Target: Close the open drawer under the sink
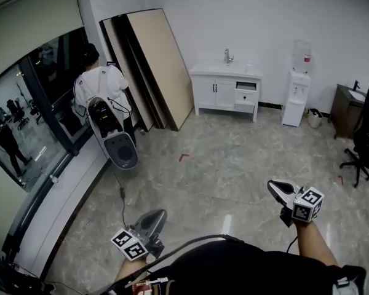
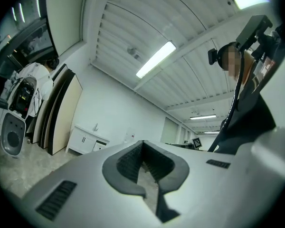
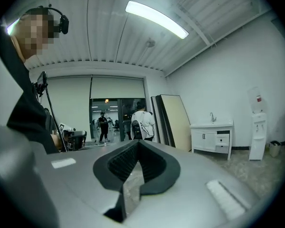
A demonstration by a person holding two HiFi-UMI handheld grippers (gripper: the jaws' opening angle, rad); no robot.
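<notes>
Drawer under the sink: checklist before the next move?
1. Drawer open on the sink cabinet: ok, target confirmed.
2. Drawer within reach: not ok, the cabinet stands at the far wall, across the floor.
3. Path to it: ok, no obstacle shows on the floor between.
4. Left gripper: ok, fingers shut, nothing between them.
5. Right gripper: ok, fingers shut, nothing between them.
6. Person by the window: ok, off to the left of the path.
</notes>
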